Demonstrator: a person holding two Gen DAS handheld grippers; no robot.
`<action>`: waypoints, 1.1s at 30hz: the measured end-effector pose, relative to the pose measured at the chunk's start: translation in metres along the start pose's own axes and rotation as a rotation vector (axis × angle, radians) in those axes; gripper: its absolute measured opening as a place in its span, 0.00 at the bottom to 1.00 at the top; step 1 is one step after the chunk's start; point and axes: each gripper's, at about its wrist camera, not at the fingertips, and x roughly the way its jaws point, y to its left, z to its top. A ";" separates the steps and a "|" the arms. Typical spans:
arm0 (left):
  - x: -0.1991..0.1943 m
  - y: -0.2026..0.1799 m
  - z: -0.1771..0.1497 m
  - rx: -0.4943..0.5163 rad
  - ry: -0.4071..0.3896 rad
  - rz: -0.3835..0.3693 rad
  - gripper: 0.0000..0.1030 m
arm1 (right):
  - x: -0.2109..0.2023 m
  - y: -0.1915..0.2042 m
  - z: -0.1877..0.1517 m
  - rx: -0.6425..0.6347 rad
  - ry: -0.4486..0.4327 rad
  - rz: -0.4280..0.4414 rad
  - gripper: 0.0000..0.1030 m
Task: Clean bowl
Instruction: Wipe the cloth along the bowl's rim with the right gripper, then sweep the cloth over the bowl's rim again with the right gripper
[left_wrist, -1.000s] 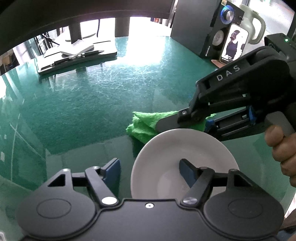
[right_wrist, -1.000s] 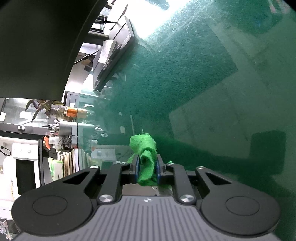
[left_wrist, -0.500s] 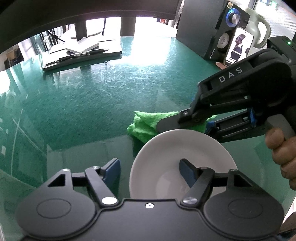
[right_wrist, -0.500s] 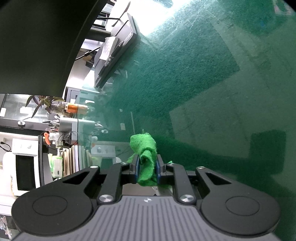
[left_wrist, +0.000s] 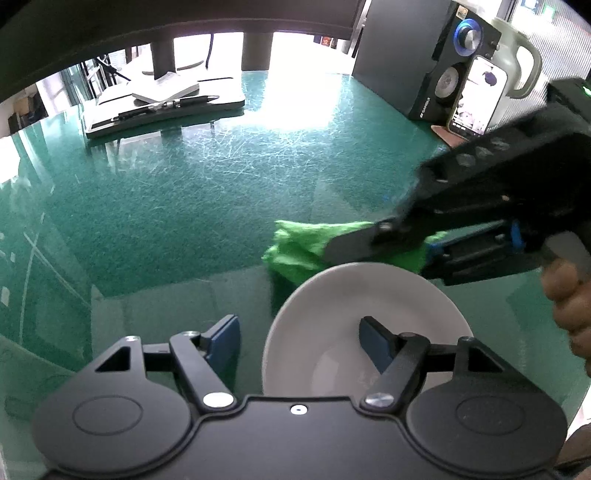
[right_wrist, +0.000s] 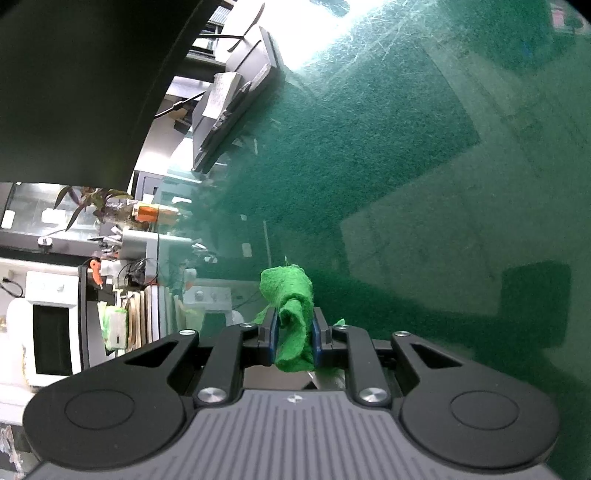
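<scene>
A white bowl (left_wrist: 369, 295) stands on the green table (left_wrist: 184, 206), low in the left wrist view. My left gripper (left_wrist: 299, 332) is open and straddles the bowl's left rim. Its right finger (left_wrist: 373, 343) sits inside the bowl and its left finger (left_wrist: 225, 339) hangs outside, a gap away from the wall. Just beyond the bowl's far rim my right gripper (left_wrist: 332, 247) comes in from the right, blurred, shut on a crumpled green cloth (left_wrist: 299, 243). The right wrist view shows the cloth (right_wrist: 291, 295) pinched between the pads of that gripper (right_wrist: 294, 332) above the table.
A person's hand (left_wrist: 569, 295) holds the right gripper's handle. At the far right stand a black speaker (left_wrist: 443, 74), a lit phone (left_wrist: 476, 99) and a pale jug (left_wrist: 517, 62). A flat tray with a book and pens (left_wrist: 162, 107) lies at the far left.
The right gripper now looks blurred and has shifted slightly behind the bowl, the cloth still in its jaws. The left gripper keeps its place over the bowl's rim.
</scene>
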 end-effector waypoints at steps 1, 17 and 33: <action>0.000 0.001 0.000 0.002 0.000 -0.005 0.66 | -0.005 -0.003 -0.001 0.012 -0.004 0.010 0.18; 0.000 0.006 0.003 0.064 0.015 -0.050 0.55 | 0.018 0.007 0.008 -0.010 0.030 0.115 0.18; -0.007 0.031 -0.001 -0.032 0.028 -0.100 0.73 | -0.035 -0.043 -0.019 0.092 -0.061 0.257 0.18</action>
